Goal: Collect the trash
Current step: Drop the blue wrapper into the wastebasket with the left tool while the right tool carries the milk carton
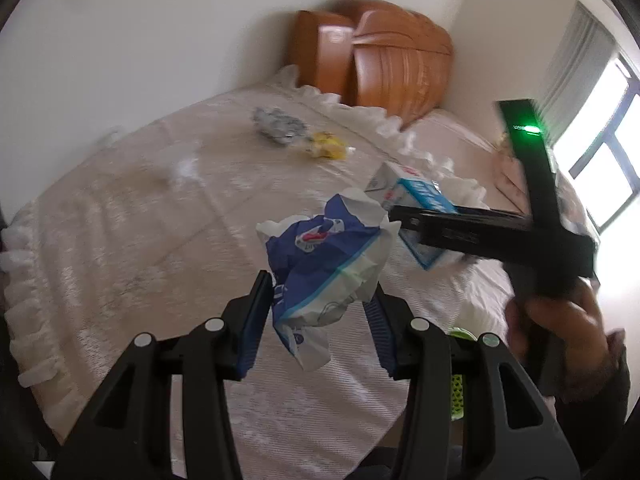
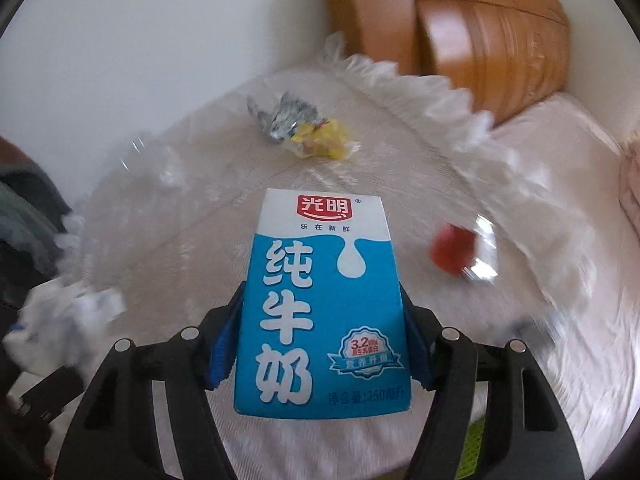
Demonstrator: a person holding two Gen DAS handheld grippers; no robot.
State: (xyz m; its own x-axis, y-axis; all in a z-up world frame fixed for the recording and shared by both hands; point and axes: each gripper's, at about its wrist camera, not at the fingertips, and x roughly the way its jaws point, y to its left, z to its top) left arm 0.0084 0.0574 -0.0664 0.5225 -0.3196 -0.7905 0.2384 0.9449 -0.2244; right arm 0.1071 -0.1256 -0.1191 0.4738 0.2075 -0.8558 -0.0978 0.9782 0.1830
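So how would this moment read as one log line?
left hand-held gripper: holds crumpled wrapper | right hand-held gripper: holds milk carton | bed: trash remains

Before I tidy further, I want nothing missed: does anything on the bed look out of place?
Yes. A crumpled silver wrapper and a yellow wrapper lie on the bedspread near the headboard; a red item, blurred, lies to their right.

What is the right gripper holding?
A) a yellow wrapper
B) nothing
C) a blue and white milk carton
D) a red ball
C: in the right wrist view the right gripper has its blue pads pressed on both sides of the milk carton, while the yellow wrapper lies far off on the bed.
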